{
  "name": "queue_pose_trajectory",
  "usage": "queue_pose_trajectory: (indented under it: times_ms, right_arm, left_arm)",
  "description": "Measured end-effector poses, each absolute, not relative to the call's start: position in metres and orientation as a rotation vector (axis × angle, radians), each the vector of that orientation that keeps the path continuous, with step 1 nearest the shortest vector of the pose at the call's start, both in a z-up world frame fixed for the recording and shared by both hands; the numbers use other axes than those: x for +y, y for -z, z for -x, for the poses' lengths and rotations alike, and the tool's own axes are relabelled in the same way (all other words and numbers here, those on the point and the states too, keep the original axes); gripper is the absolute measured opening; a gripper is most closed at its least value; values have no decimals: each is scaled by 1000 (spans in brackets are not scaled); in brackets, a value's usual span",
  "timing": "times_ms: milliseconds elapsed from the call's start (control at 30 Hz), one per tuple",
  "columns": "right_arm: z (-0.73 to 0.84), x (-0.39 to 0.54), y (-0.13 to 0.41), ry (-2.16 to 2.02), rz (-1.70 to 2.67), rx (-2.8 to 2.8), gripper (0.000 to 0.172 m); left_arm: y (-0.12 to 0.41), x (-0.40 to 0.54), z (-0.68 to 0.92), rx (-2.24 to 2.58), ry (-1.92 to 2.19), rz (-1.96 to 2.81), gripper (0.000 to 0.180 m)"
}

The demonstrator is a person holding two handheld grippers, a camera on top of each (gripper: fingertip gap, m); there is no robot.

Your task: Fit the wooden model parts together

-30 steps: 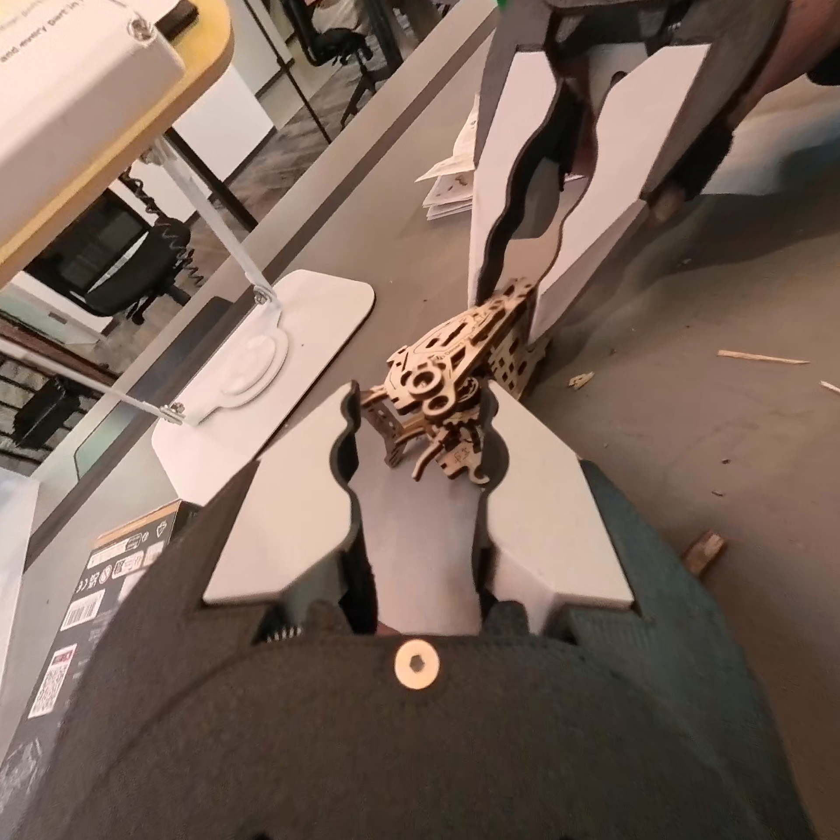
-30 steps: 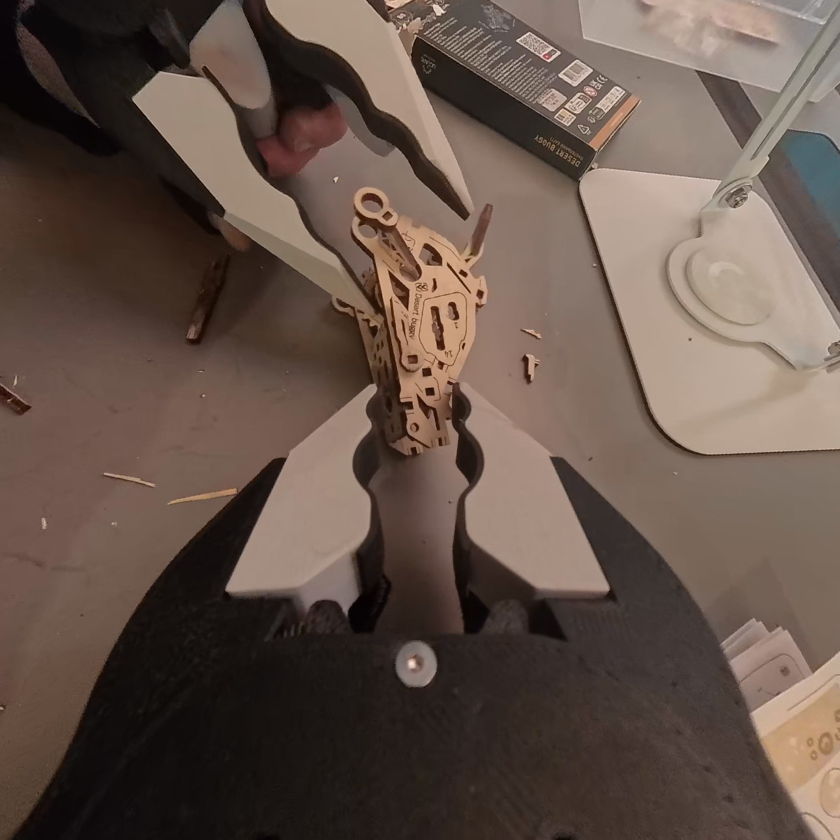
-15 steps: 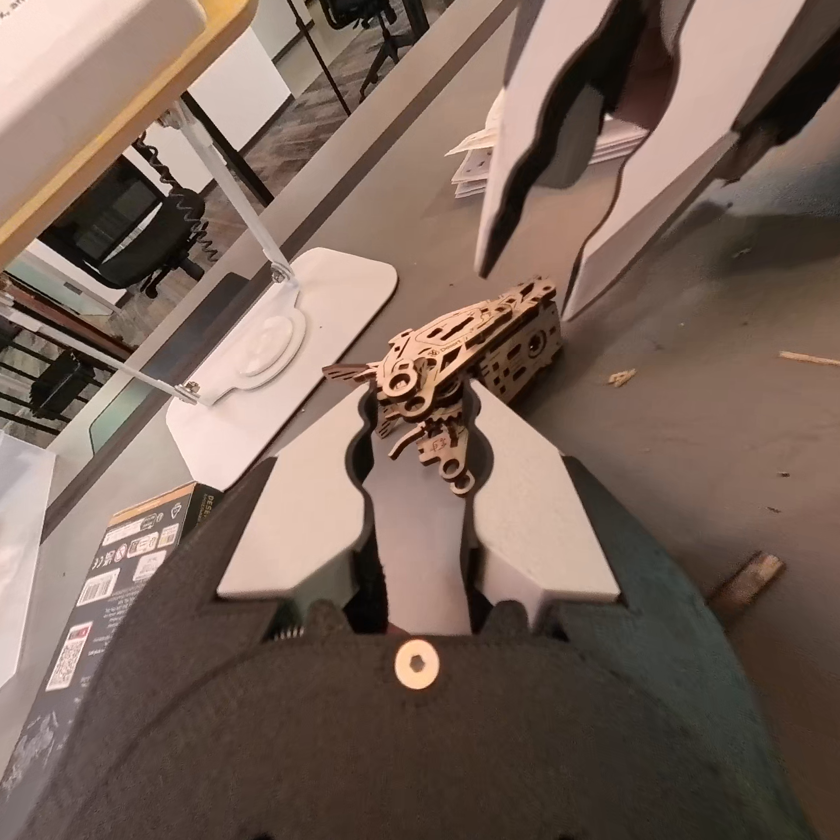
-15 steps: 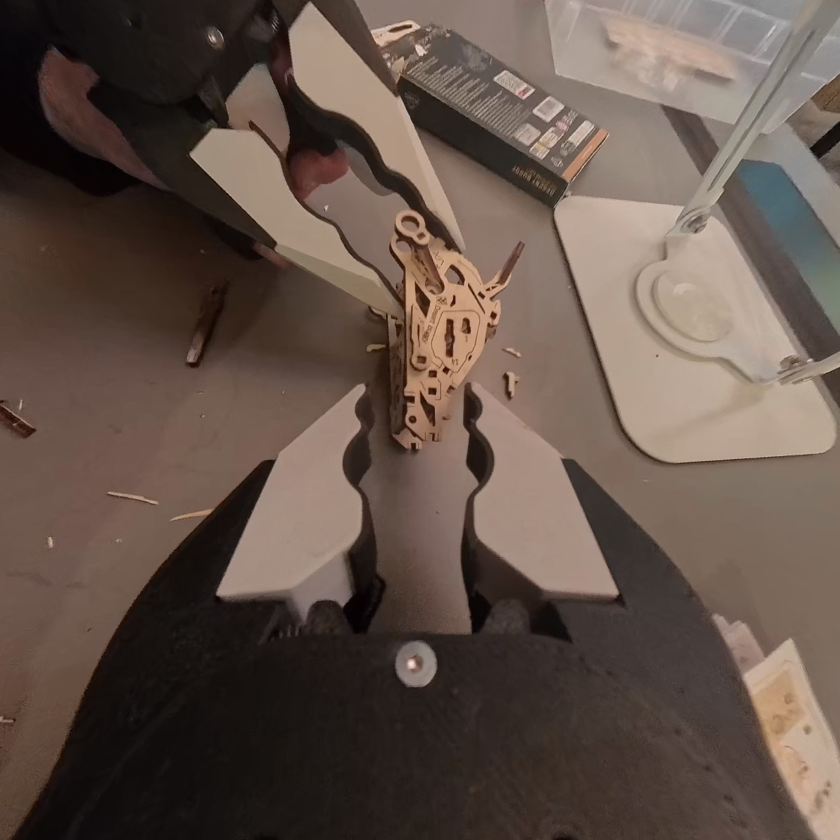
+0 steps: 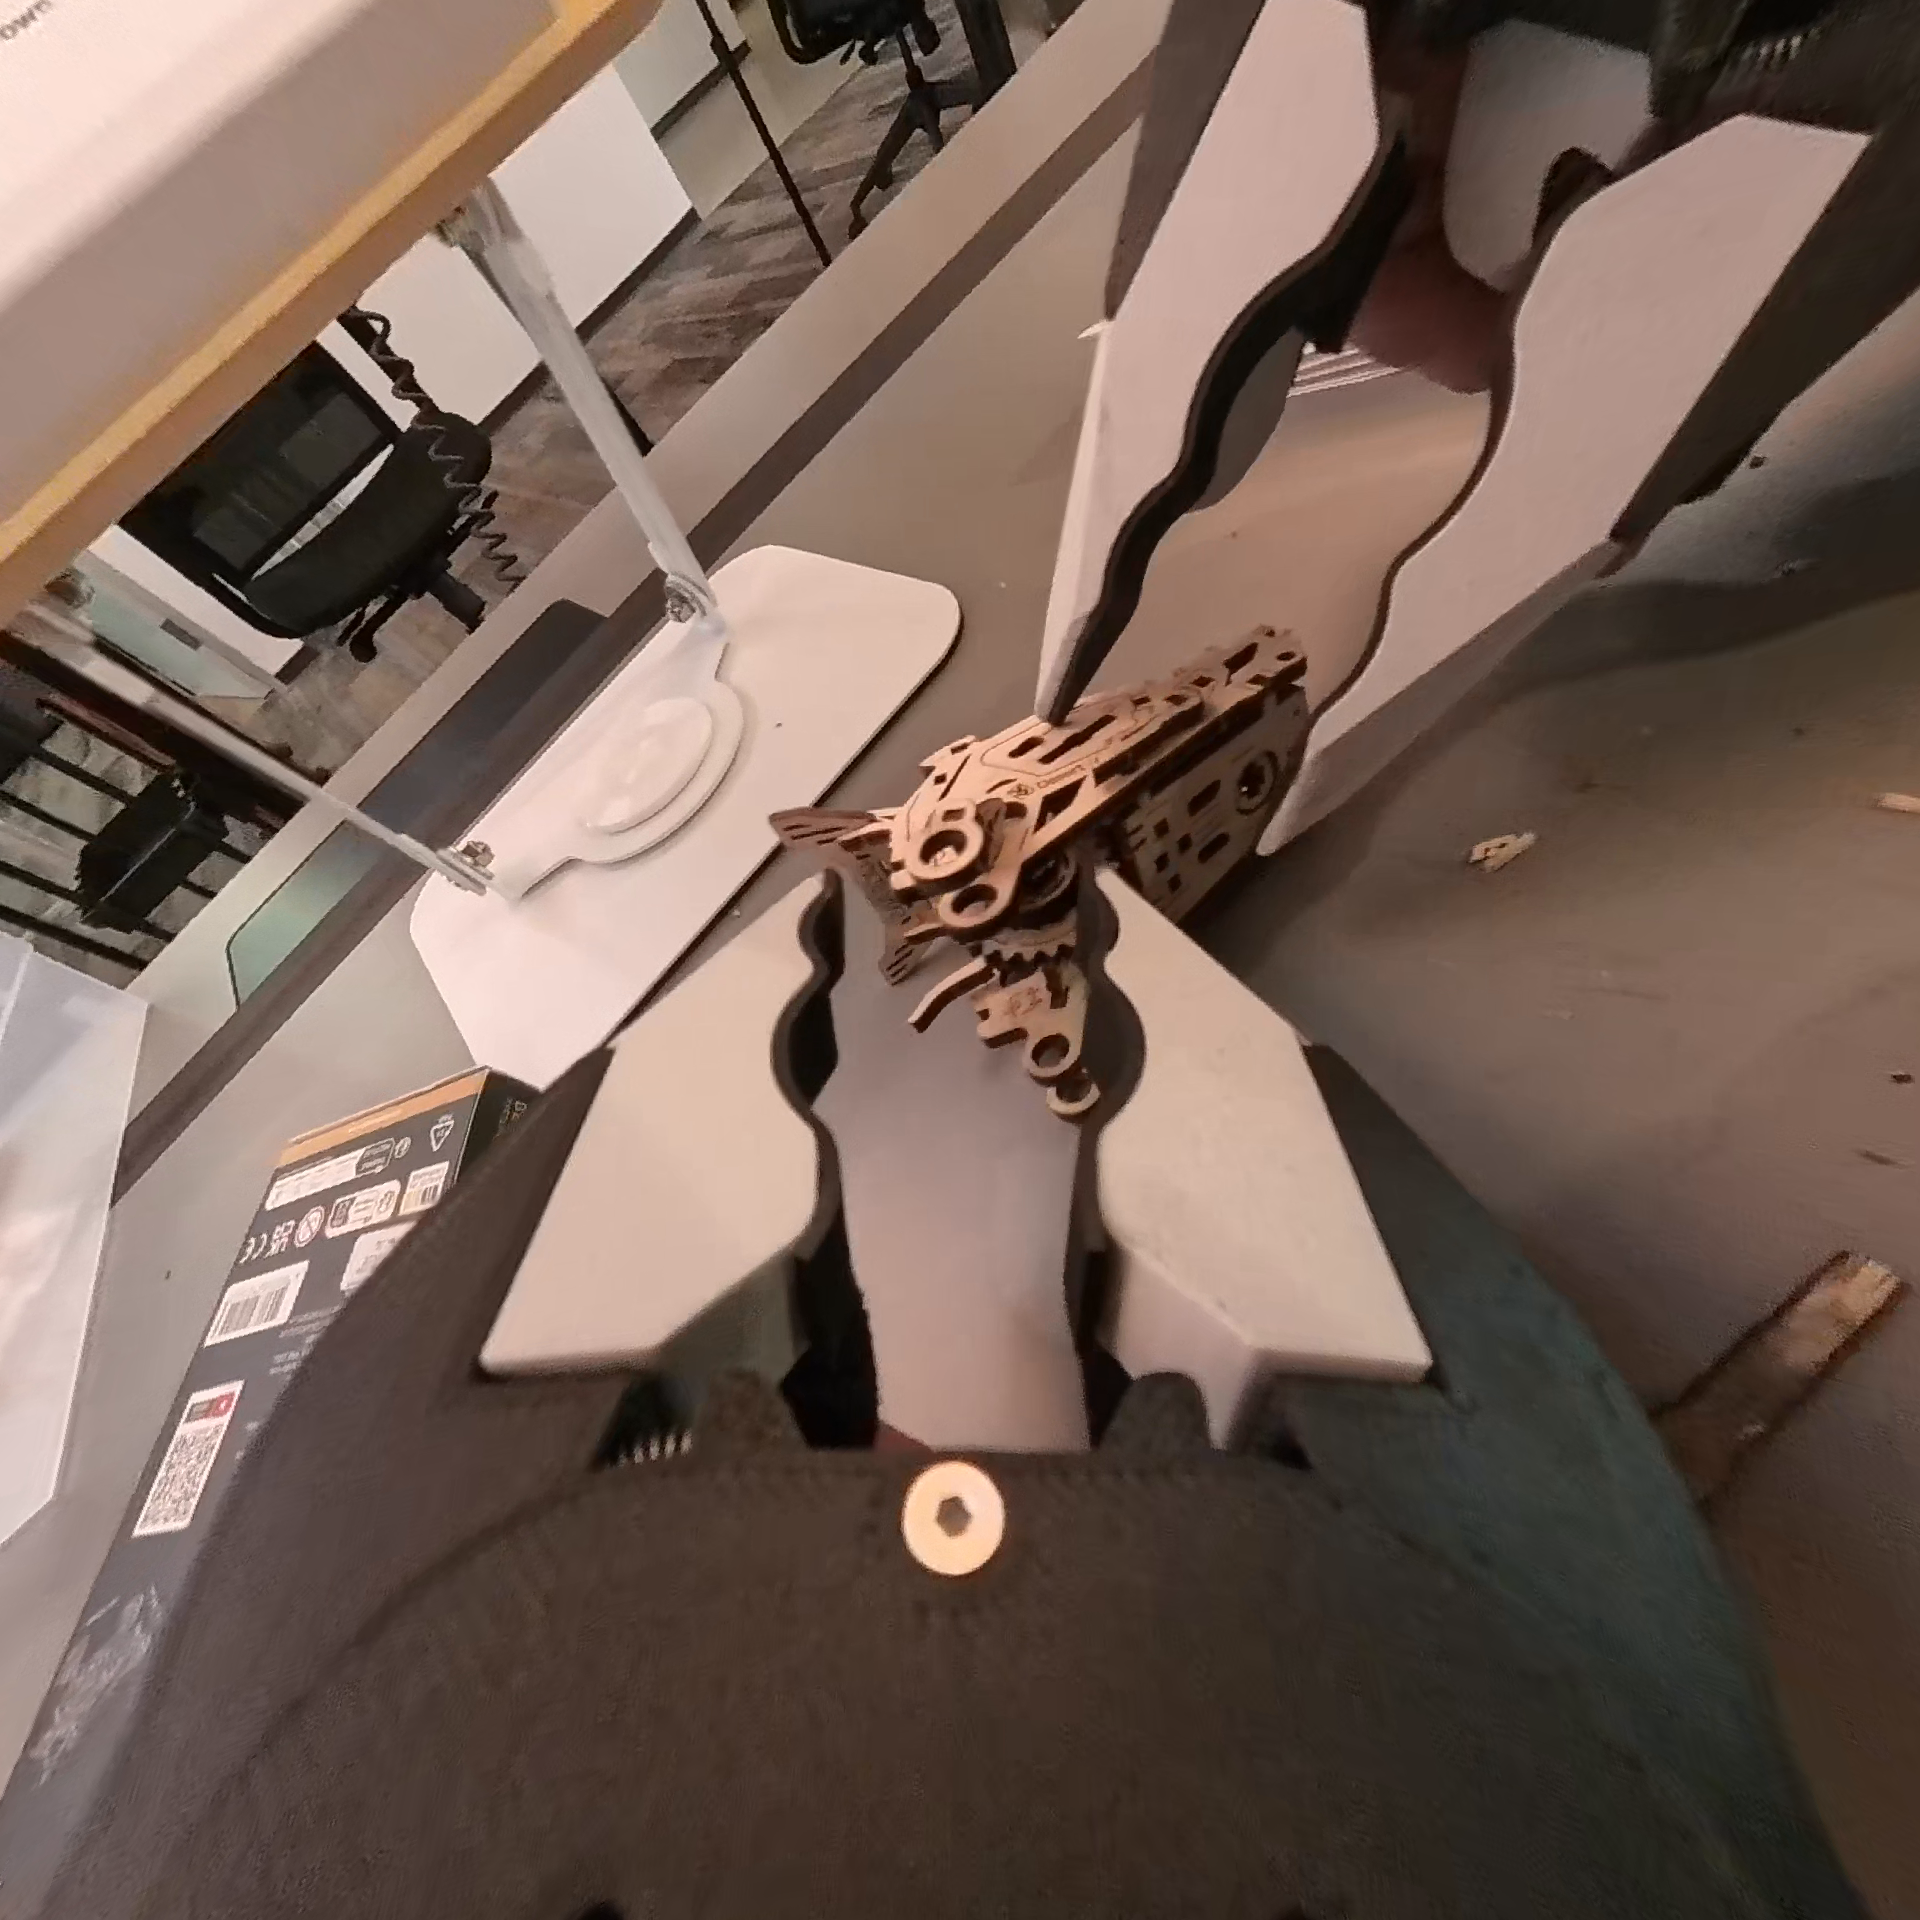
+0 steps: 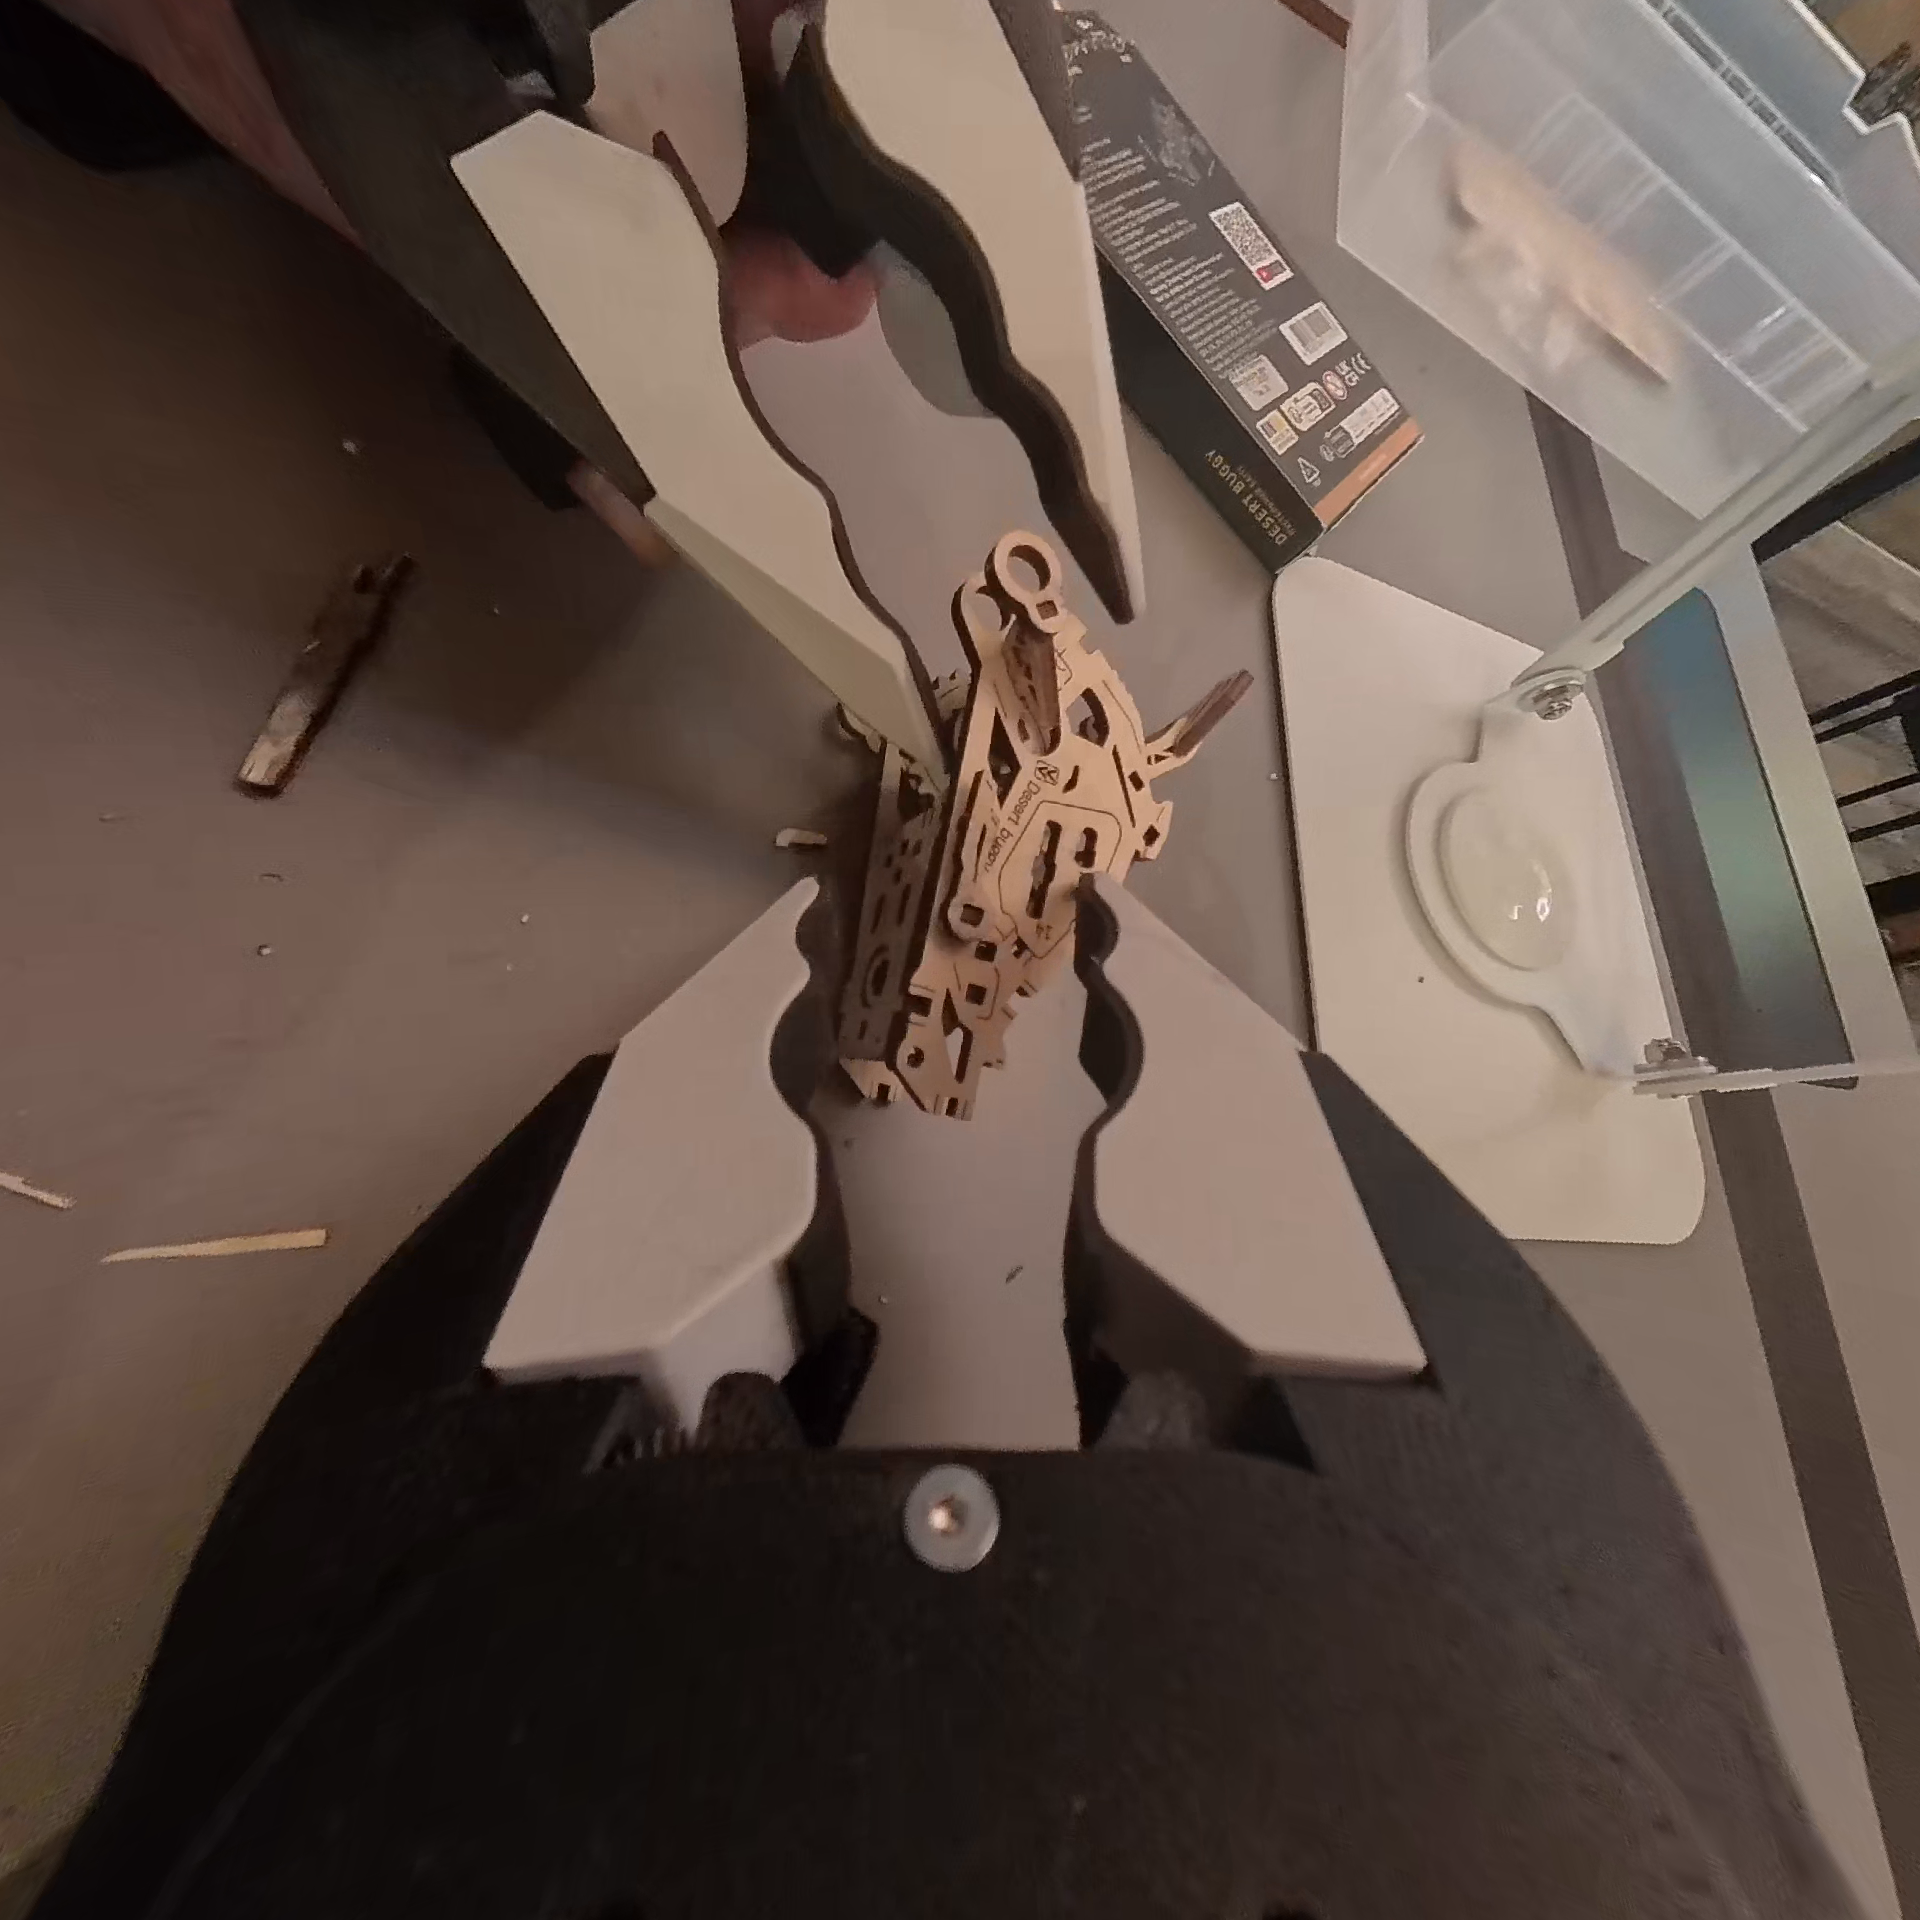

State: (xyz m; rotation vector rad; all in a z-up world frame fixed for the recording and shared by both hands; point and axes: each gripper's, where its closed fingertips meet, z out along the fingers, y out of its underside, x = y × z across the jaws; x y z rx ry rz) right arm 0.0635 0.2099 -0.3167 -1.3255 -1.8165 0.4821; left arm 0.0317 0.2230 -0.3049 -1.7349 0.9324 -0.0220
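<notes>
The wooden model (image 5: 1091, 790), a laser-cut buggy body of pale plates and gears, is tilted on its side over the grey table (image 5: 1558, 1039). My left gripper (image 5: 961, 904) is shut on its front end, with the gear part against the right pad. From the right wrist view it (image 6: 1023, 675) comes down on the model (image 6: 1018, 852) from above. My right gripper (image 6: 948, 899) stands open around the model's rear end, and one fingertip (image 6: 1091, 914) meets the top plate. In the left wrist view it (image 5: 1179, 748) straddles the rear.
A black product box (image 6: 1247, 312) lies behind the model. A white stand base (image 6: 1455, 935) with a clear arm sits to the right, under a clear plastic bin (image 6: 1662, 208). Dark wood scraps (image 6: 322, 675) (image 5: 1787, 1340) and pale splinters (image 6: 208, 1247) litter the table. The left gripper's tips are roughly 4 centimeters from the right gripper's.
My right gripper let go of the model's rear and opened, then moved forward around it again. My left gripper closed on the front end. The model tipped from upright on edge to a slant.
</notes>
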Motion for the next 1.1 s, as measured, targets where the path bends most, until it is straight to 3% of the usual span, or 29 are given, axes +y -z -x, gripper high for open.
queue_pose_trajectory:
  times_ms: [433, 1100]
  right_arm:
    - [-50, 207, 310, -376, 1179, -1826, 45]
    - [-50, 213, 317, -204, 1125, -1968, 33]
  left_arm:
    - [307, 226, -28, 934, -6, 1743, 36]
    - [308, 230, -23, 924, 52, 1774, 32]
